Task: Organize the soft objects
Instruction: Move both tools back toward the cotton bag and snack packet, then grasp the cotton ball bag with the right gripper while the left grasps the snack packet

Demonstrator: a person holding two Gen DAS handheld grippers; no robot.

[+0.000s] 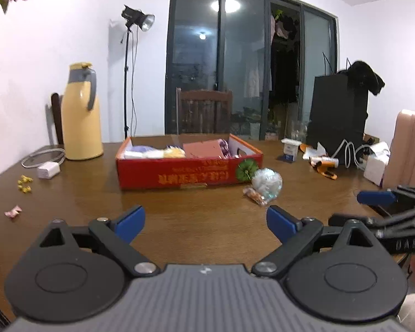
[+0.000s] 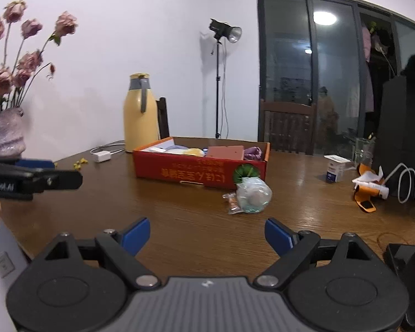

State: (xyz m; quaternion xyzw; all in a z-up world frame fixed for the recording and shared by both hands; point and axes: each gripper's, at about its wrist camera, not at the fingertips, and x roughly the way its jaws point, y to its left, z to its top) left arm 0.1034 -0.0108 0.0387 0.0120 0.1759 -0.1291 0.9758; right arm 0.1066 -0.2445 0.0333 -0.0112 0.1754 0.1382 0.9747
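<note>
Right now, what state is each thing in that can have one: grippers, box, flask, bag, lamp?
left gripper: open, nothing between the fingers.
right gripper: open, nothing between the fingers.
red box: open-topped, soft items inside, standing on the table.
yellow flask: upright, lid shut.
clear bag: outside the box, lying by its near corner.
studio lamp: on its stand; lit or not, cannot tell.

Each black two-finger gripper (image 1: 206, 222) (image 2: 207, 235) has blue pads (image 1: 132, 221), silver screws, round discs and a ribbed grey body.
</note>
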